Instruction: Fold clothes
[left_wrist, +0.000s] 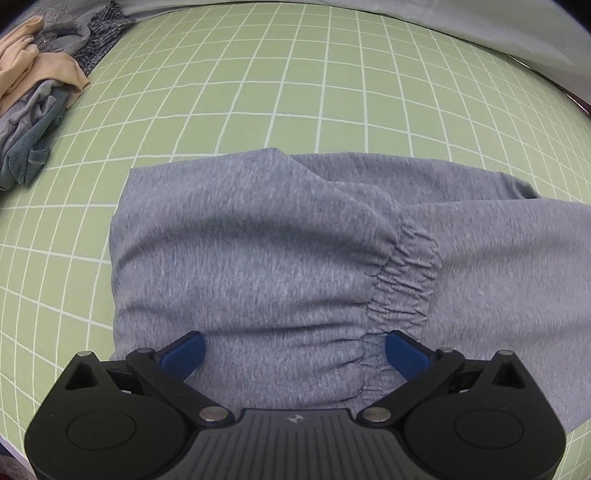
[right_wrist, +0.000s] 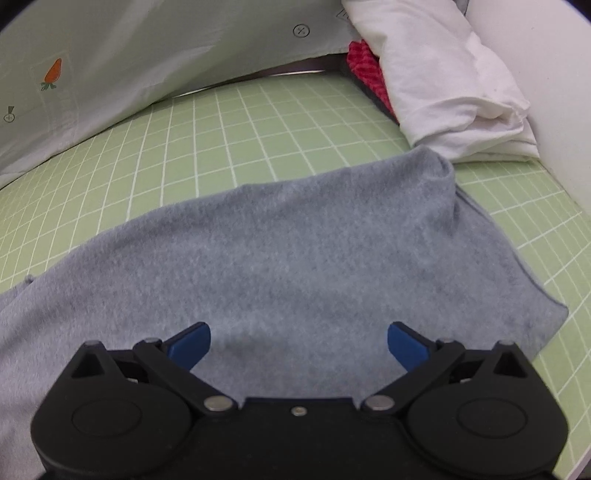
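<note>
A grey sweatpants-like garment (left_wrist: 258, 251) lies on the green grid mat (left_wrist: 258, 92), folded over so that its gathered elastic waistband (left_wrist: 406, 280) shows to the right. My left gripper (left_wrist: 295, 350) is open, its blue fingers apart just above the garment's near edge, one finger (left_wrist: 402, 350) by the waistband. In the right wrist view the same grey garment (right_wrist: 295, 258) spreads across the mat (right_wrist: 258, 122), one corner bunched up at the far right. My right gripper (right_wrist: 299, 345) is open over the cloth, holding nothing.
A pile of unfolded clothes (left_wrist: 37, 92), beige, grey and blue, sits at the mat's far left. A folded white cloth (right_wrist: 450, 81) on a red one (right_wrist: 365, 62) lies at the far right. A pale sheet with a carrot print (right_wrist: 110, 74) hangs behind the mat.
</note>
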